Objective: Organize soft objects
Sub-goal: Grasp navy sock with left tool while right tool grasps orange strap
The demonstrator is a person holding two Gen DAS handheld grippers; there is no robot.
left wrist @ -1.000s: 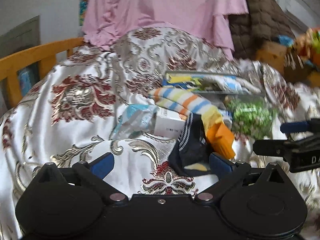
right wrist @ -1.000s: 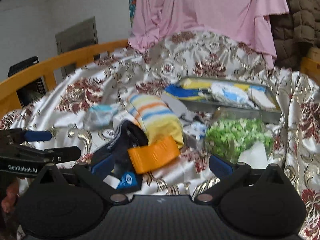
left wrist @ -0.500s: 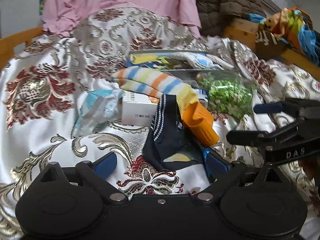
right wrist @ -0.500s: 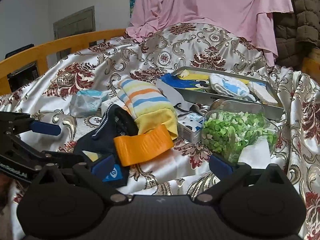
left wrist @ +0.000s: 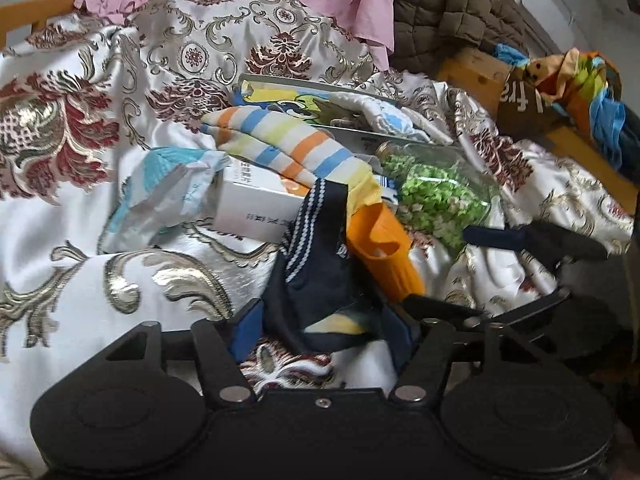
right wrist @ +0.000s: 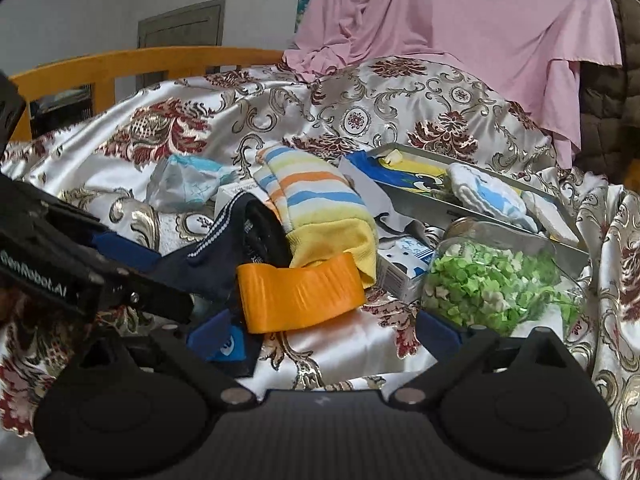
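Floral bedspread [left wrist: 100, 288]; left gripper [left wrist: 320, 330] partly hides navy sock [left wrist: 316, 280].

Orange wooden rail [right wrist: 132, 64], grey wall [right wrist: 100, 4]

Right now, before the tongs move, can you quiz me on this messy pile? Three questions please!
1. True or false: the navy sock lies between the fingers of the left tongs.
2. What fills the clear jar? A) green bits B) red beads C) coins
3. Fill in: the big cloth hanging at the back is ____.
Key: 1 true; 2 A; 3 pink.
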